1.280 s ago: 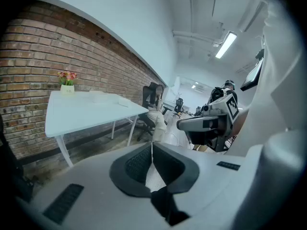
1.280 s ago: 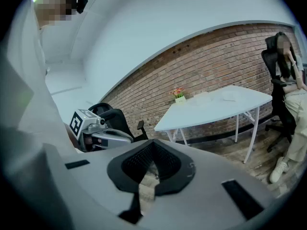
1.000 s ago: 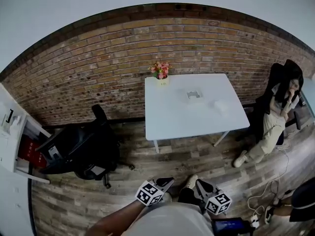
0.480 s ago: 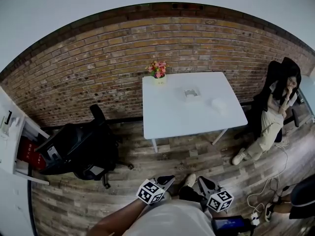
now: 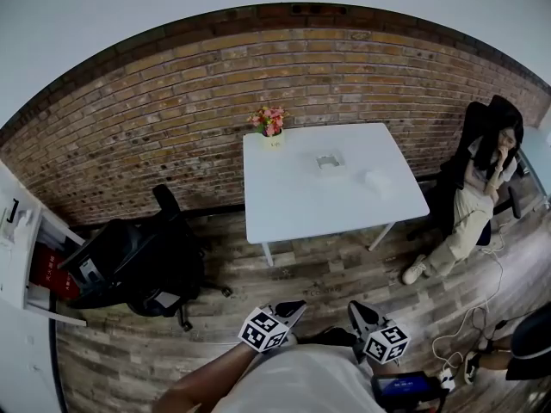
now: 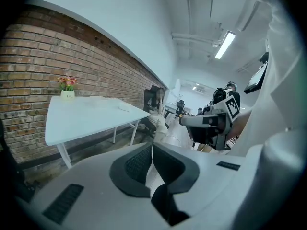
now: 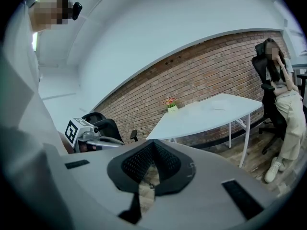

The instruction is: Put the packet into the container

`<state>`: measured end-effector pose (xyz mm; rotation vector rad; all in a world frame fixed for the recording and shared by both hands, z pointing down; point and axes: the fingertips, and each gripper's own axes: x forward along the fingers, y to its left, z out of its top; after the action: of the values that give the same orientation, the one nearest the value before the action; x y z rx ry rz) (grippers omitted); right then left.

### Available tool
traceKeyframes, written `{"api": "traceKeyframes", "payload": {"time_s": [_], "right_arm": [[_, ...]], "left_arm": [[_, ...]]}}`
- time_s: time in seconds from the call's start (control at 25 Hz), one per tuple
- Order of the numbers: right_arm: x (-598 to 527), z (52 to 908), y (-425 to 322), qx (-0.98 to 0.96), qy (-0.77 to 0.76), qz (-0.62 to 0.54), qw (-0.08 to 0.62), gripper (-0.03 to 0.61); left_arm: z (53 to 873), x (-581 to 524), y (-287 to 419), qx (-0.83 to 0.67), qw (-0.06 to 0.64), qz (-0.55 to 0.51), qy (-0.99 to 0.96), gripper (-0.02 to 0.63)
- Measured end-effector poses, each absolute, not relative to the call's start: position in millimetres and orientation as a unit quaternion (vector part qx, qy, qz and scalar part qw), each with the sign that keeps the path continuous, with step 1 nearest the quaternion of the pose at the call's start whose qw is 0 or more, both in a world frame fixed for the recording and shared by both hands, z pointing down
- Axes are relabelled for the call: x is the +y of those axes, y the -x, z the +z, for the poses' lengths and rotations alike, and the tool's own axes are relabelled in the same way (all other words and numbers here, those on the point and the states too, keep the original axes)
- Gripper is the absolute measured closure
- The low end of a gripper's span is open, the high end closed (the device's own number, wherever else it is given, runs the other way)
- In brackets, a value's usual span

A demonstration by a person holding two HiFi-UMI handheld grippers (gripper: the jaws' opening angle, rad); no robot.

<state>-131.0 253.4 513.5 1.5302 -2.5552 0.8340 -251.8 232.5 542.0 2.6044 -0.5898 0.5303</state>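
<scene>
The white table (image 5: 293, 213) stands far off against the brick wall. On it lie a small clear container (image 5: 329, 161) and a pale packet (image 5: 376, 179). Both grippers hang close to my body, well short of the table. My left gripper (image 5: 291, 308) is shut with nothing in it, its fingertips (image 6: 152, 146) meeting. My right gripper (image 5: 358, 310) also looks shut and empty, fingertips (image 7: 153, 142) touching. In the left gripper view the right gripper (image 6: 216, 121) floats just ahead, and the table (image 6: 91, 111) is at left. The right gripper view shows the table (image 7: 211, 116) and the left gripper (image 7: 84, 131).
A vase of flowers (image 5: 269, 123) stands at the table's back left corner. A black office chair (image 5: 138, 261) is on the floor at left, beside a white cabinet (image 5: 17, 248). A person sits in a chair (image 5: 482, 175) right of the table. Cables (image 5: 461, 360) lie on the wooden floor.
The head view has drifted a little, so the table sits slightly further left and higher. Both grippers stay low by my body and stay shut.
</scene>
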Motion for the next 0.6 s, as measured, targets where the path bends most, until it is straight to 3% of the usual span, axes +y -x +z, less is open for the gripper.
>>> {"api": "traceKeyframes", "payload": {"time_s": [0.6], "right_arm": [[233.2, 507.3, 74.3, -0.826, -0.481, 0.294, -0.011, 0.571]], "left_arm": [[532.9, 213.3, 192.5, -0.23, 0.208, 0.194, -0.931, 0.597]]}}
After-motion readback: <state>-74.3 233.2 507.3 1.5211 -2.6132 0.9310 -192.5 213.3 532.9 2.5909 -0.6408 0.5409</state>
